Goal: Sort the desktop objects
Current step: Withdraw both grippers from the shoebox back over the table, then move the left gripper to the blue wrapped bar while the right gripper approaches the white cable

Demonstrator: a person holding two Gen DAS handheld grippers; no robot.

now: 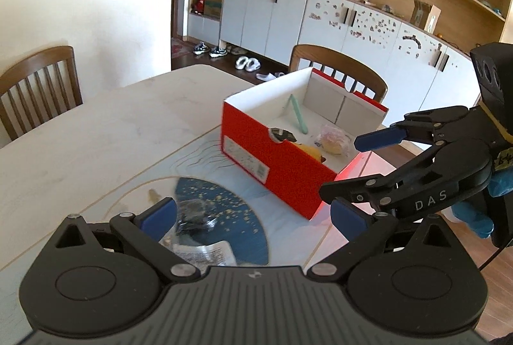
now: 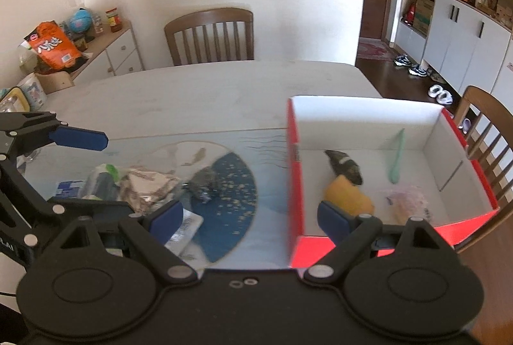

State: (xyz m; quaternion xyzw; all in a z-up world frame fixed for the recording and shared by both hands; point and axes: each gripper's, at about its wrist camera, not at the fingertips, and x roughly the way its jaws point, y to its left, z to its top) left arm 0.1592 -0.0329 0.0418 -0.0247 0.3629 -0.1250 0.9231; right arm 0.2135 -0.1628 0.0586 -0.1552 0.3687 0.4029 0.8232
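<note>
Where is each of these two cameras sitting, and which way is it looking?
Left wrist: sits on the left tool, looks down its open blue fingers across the table at the red box; the right tool and a blue-gloved hand show at right.
Right wrist: sits on the right tool, looks over the table mat and into the box; the left tool shows at left.
Both share the box, the mat, the packets, the table.

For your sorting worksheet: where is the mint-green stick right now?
The mint-green stick lies inside the red box, leaning toward its far white wall. In the right wrist view it sits right of the dark object and behind the pink packet.
</note>
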